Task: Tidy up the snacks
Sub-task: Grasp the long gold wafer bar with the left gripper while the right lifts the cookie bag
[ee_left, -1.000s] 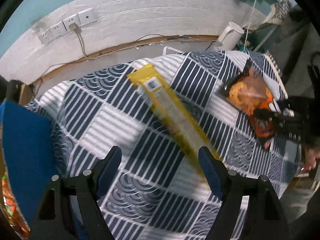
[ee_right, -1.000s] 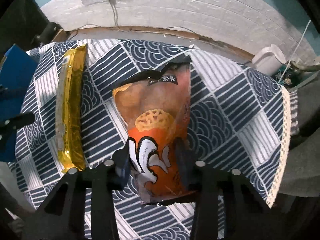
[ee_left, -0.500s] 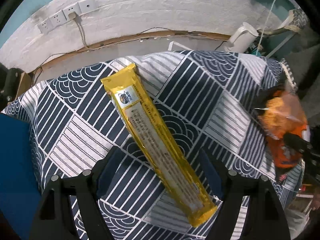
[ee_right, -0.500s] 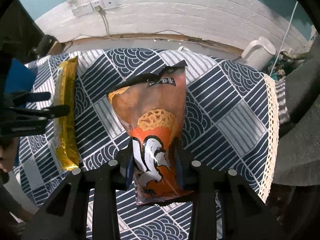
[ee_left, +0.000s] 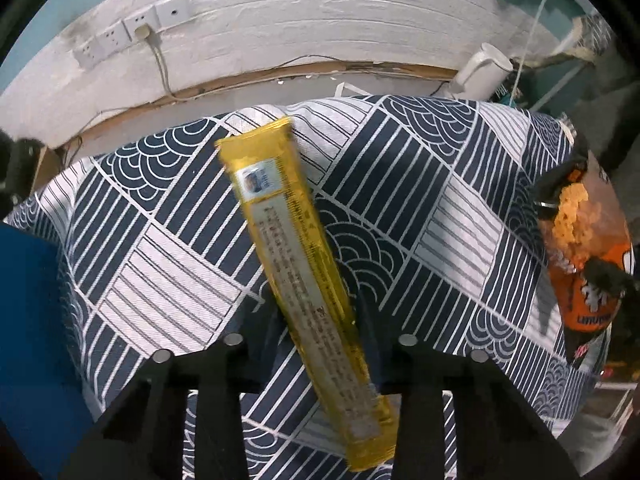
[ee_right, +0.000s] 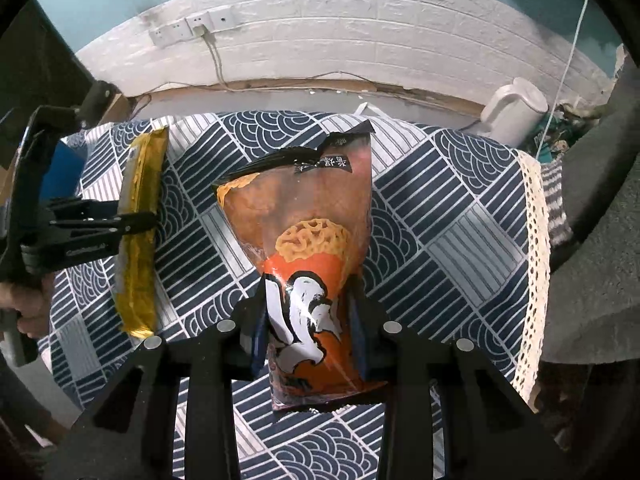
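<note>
Yellow, the long pack (ee_left: 308, 276) lay aslant over the clothed counter (ee_left: 420, 208), its axis running up and away between the left claw (ee_left: 316, 320), whose jaws were closing on its lower half; the right claw (ee_right: 308, 320) pinched the orange bag (ee_right: 308, 248)

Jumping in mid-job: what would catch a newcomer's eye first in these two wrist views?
The orange snack bag, pinched low down in the right gripper above the patterned tablecloth, dominates. Next comes the long yellow snack pack, lying slantwise between the left gripper's closing jaws. Behind the table, a white kettle stands by the brick-pattern wall.
</note>
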The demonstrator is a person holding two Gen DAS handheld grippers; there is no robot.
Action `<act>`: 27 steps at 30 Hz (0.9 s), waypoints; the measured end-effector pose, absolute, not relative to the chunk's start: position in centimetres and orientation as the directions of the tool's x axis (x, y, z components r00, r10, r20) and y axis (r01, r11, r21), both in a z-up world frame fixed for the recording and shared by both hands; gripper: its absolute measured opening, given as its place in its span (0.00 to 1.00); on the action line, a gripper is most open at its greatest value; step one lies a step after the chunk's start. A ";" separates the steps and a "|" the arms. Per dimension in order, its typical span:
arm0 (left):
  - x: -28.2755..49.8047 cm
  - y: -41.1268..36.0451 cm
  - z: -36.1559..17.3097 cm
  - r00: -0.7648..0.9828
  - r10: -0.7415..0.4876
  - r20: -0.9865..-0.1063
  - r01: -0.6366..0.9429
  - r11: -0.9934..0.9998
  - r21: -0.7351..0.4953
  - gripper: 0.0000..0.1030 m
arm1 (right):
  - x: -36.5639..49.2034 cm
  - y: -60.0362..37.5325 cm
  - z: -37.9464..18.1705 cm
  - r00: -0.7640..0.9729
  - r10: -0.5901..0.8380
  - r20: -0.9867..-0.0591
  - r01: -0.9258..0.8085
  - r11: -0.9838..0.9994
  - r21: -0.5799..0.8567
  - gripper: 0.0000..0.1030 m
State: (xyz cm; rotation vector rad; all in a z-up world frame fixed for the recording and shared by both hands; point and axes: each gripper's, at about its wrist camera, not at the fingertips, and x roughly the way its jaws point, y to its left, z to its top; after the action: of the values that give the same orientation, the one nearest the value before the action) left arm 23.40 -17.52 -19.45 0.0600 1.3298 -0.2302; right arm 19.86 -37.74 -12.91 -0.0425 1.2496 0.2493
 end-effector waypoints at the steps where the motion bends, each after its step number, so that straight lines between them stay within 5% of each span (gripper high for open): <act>1: 23.2 -17.4 -19.3 0.221 -0.132 -0.966 0.209 0.974 -0.086 0.31 | 19.8 -37.8 -12.9 0.291 0.167 -0.942 -0.205 0.973 0.109 0.30; 27: 13.0 -10.9 -12.4 0.291 -0.141 -0.946 0.351 0.936 -0.032 0.27 | 14.4 -31.7 -7.9 0.340 0.238 -0.910 -0.268 0.952 0.149 0.30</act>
State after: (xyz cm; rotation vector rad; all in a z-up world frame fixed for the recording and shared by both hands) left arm 12.99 -10.93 -12.39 0.1959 1.2348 -0.3310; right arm 14.36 -31.69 -7.91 -0.0287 1.1787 0.3298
